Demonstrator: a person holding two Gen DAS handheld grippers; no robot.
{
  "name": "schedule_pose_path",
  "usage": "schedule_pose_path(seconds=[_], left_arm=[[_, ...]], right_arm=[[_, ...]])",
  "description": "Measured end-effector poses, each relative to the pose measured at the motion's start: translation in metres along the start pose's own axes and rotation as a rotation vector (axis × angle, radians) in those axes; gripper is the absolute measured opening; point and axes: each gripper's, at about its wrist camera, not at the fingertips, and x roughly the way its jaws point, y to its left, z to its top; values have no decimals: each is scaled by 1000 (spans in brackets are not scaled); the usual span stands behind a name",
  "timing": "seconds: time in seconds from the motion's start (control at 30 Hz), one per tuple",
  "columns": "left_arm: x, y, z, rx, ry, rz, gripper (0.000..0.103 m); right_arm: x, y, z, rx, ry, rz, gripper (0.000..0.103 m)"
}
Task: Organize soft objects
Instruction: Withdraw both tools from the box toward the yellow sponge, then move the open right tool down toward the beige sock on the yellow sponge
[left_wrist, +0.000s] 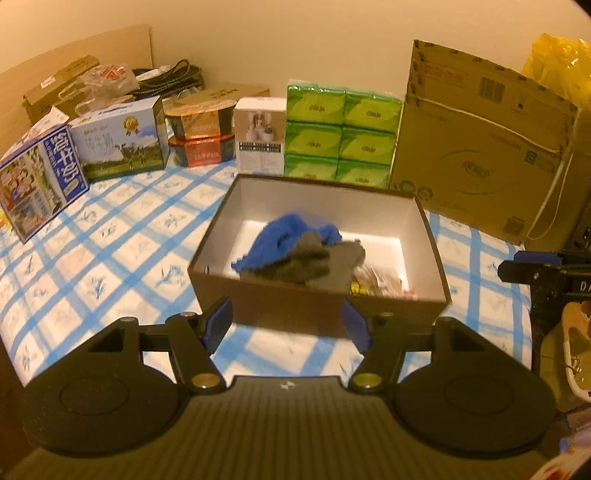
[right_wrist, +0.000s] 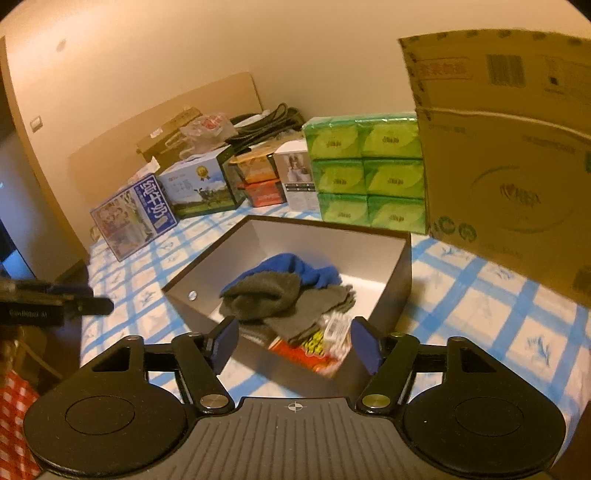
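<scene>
An open brown box (left_wrist: 317, 310) with a pale inside stands on the blue-checked cloth (left_wrist: 110, 251). In it lie a blue fuzzy cloth (left_wrist: 280, 240), a dark grey cloth (left_wrist: 310, 264) and a red-and-yellow packet (right_wrist: 314, 354). My left gripper (left_wrist: 288, 325) is open and empty, just short of the box's near wall. My right gripper (right_wrist: 295, 345) is open and empty, over the box's near corner (right_wrist: 258, 354), above the packet. The blue cloth (right_wrist: 295, 267) and grey cloth (right_wrist: 266, 295) also show in the right wrist view. The right gripper shows at the right edge of the left view (left_wrist: 532, 273).
Milk cartons (left_wrist: 40, 181), stacked tins (left_wrist: 201, 136), a white box (left_wrist: 260, 134), green tissue packs (left_wrist: 340, 136) and a big cardboard box (left_wrist: 480, 147) line the back by the wall. A yellow bag (left_wrist: 561, 66) is far right. The bed edge drops off at left and right.
</scene>
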Motion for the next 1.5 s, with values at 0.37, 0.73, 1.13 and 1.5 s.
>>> schedule_pose_path(seconds=[0.37,0.73,1.13,1.5], left_arm=[[-35,-8,-68,-42,41,-2,63],[-41,-2,-124,-99,107,72,63],[-30,7,-165,-192,183,109,63],[-18,13,-184,-232,215,106,63]], right_arm=[[-38,7,-54,61,41,-8,73],[-40,29,-111,46,141,4,74],[-25,47,-144,21,224,9,74],[-11,49,-163,8,287,-10,74]])
